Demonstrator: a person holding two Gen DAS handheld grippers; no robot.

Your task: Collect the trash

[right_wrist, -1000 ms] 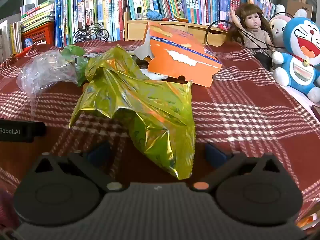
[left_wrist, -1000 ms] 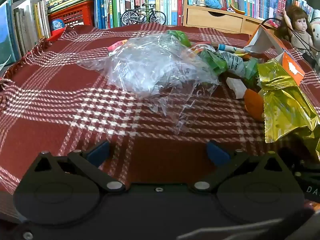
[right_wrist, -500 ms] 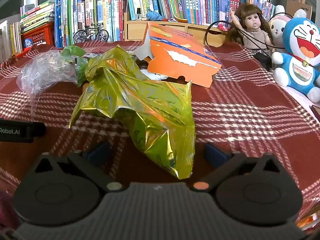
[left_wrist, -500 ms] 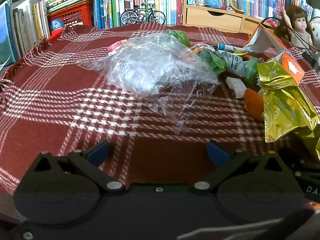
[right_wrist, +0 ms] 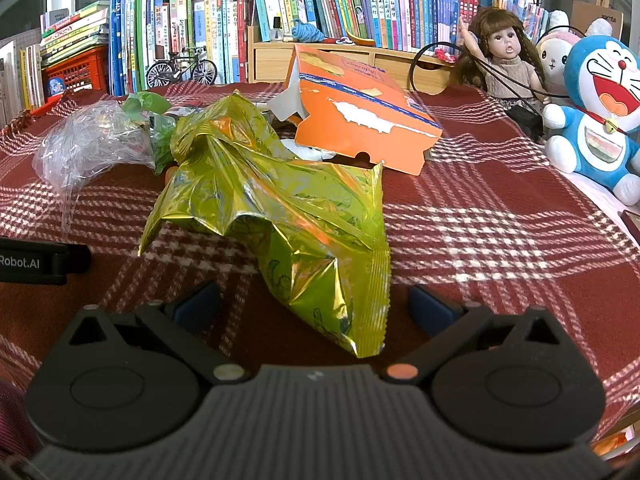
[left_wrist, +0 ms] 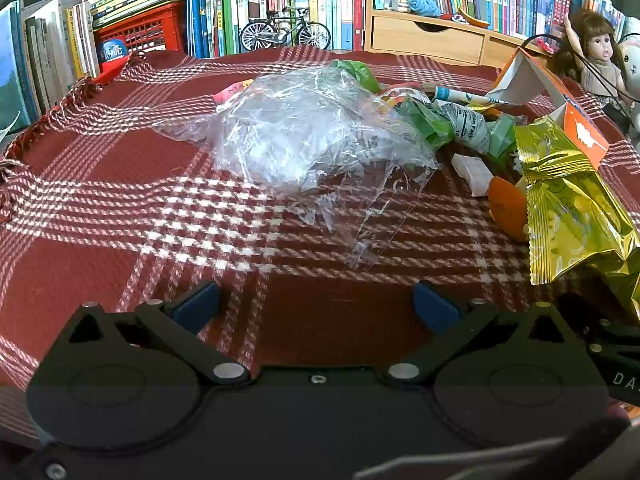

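The trash lay heaped in the middle of the bench, on a red plaid cloth (left_wrist: 120, 216). The left tongs (left_wrist: 316, 306) stood wide open and empty, low over the cloth, just short of a crumpled clear plastic bag (left_wrist: 304, 140). The right tongs (right_wrist: 312, 308) were also wide open and gripped nothing, though the near corner of a gold foil snack bag (right_wrist: 280, 208) reached in between the two tips.

Both bags looked nearly weightless and limp. The foil bag was probably slick and crinkly, so a pinch on its crimped end seam, the part nearest the right tongs, seemed likeliest to hold. The clear bag would collapse under any grip; its bunched middle offered more to bite than the thin trailing edge. Behind the foil bag a torn orange carton (right_wrist: 360, 120) looked stiffer, best taken by a flap edge.
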